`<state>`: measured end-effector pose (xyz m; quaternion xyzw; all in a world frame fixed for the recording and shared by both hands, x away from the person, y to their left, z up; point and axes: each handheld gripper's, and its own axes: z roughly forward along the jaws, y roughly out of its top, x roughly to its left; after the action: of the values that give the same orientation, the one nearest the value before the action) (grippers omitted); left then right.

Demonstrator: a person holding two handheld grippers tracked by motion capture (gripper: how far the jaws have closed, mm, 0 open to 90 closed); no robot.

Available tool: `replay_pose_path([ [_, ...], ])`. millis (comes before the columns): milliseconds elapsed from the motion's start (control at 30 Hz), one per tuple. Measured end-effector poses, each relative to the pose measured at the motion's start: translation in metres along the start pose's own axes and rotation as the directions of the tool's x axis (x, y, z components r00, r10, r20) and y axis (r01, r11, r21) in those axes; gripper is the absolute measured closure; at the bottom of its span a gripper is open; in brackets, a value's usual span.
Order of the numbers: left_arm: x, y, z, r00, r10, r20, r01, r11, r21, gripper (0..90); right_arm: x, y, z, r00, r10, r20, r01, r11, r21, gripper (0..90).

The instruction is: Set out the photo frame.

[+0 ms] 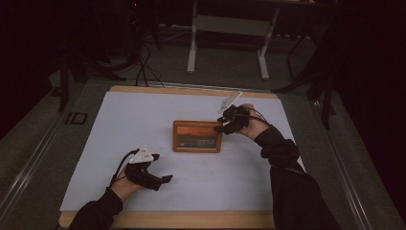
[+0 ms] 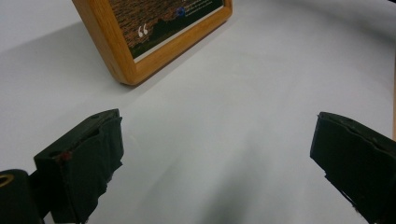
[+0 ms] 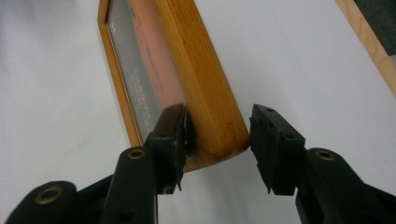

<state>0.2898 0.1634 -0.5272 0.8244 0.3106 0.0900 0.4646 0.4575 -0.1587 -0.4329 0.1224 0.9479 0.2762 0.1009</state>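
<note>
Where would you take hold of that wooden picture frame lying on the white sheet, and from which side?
Probably on the frame's wooden border at a corner, coming in level from an open side. It lies flat, so one finger goes over the front and one along the outer edge. The right gripper straddles a corner this way; one finger touches the front, the other stands just off the side. The left gripper hangs open, apart.
</note>
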Motion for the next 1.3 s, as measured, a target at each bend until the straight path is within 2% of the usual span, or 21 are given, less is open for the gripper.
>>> replay_pose_path([
  [233,0.0,0.0,0.001,1.0,0.001,0.0,-0.001,1.0,0.005,3.1,0.0,-0.001,0.0,1.0,0.007,0.007,-0.007,1.0,-0.008,54.1],
  [367,0.0,0.0,0.001,1.0,0.001,-0.001,-0.001,1.0,0.003,3.1,0.004,-0.001,0.001,0.9995,-0.015,0.029,0.015,1.0,-0.004,53.9],
  [633,0.0,-0.001,0.001,1.0,0.003,-0.001,-0.003,1.0,0.003,3.1,0.002,-0.005,0.001,0.9994,0.017,0.03,-0.016,1.0,-0.022,51.5],
  [767,0.001,-0.001,0.0,1.0,0.002,-0.001,-0.002,1.0,0.004,3.1,0.006,-0.006,0.0,0.9993,0.031,0.023,-0.03,0.999,-0.032,49.7],
  [933,0.001,0.0,0.0,1.0,0.003,-0.002,-0.003,1.0,0.004,3.1,0.008,-0.009,-0.003,0.9986,0.041,0.034,-0.039,0.998,-0.05,44.0],
  [1067,0.001,0.0,0.001,1.0,0.003,-0.001,-0.003,1.0,0.002,3.1,0.01,-0.01,-0.008,0.9964,0.082,0.018,-0.081,0.993,-0.082,40.0],
  [1200,0.001,0.0,0.001,1.0,0.003,-0.001,-0.003,1.0,0.003,3.1,0.013,-0.011,-0.013,0.9955,0.093,0.015,-0.091,0.99,-0.111,36.0],
  [1300,-0.001,0.0,0.0,0.9999,0.015,-0.001,-0.015,0.9999,-0.005,3.1,0.021,-0.013,-0.016,0.9933,0.115,0.013,-0.112,0.983,-0.149,21.8],
])
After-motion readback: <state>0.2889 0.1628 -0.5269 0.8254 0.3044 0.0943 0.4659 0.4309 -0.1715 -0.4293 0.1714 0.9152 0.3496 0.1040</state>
